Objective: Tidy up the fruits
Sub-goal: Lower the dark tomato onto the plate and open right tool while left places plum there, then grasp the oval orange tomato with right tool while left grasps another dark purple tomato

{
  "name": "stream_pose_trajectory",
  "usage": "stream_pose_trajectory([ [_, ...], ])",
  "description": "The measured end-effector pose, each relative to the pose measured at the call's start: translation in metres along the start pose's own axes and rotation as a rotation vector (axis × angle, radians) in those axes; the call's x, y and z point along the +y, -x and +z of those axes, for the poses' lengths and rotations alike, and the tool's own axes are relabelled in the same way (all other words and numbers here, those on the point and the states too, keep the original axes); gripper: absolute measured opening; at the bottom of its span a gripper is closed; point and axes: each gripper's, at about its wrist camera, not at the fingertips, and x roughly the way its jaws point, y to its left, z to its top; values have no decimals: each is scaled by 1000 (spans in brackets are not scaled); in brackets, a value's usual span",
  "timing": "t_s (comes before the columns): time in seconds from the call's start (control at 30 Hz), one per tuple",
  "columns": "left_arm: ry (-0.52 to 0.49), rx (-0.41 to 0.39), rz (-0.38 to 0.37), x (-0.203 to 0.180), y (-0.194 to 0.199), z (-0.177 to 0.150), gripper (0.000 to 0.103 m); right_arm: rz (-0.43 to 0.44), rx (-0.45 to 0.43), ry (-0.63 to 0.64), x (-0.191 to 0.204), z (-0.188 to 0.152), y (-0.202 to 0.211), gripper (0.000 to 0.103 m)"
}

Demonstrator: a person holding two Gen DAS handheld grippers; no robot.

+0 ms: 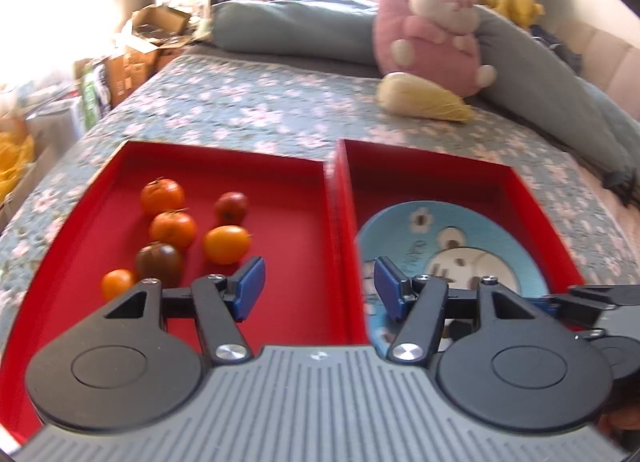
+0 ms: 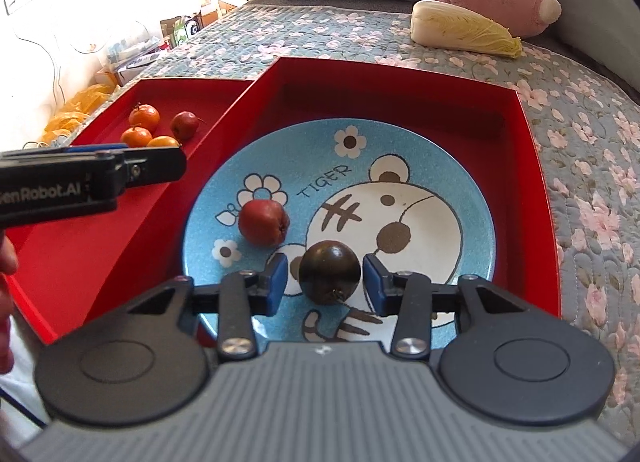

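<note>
Between the right gripper's (image 2: pixel 325 280) parted, non-touching pads sits a dark tomato (image 2: pixel 329 272) on the plate (image 2: pixel 460 166): release step; next, the empty, half-open left gripper (image 1: pixel 320 288) picks another fruit.

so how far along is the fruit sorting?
Done: a red fruit and a dark fruit lie on the blue plate in the right red tray. In hand: nothing. The right gripper is open, pads clear of the dark fruit between them; the left gripper is open and empty. Left: six fruits in the left tray, including a dark one and a red one.
</note>
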Motion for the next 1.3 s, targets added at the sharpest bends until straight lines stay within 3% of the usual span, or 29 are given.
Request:
stream_pose_trajectory([
  [0.03,9,5,22,5,-1,0,66,3,-8,1,1,1,1,54],
  [0.27,63,19,169,35,0,0,66,23,-78,14,15,12,11,54],
  [0.5,106,49,232,53,0,-4,66,111,-152,69,47,37,17,54],
  [0.7,154,87,314,69,-3,-9,66,178,-112,135,77,51,-6,53],
  [0.93,217,144,390,82,-13,-13,66,131,-77,168,90,75,-34,55],
  [1.1,235,151,402,82,-18,-13,66,173,-171,296,109,88,-16,52],
  [1.3,162,163,414,70,-26,-14,66,236,-1,371,131,89,-62,52],
])
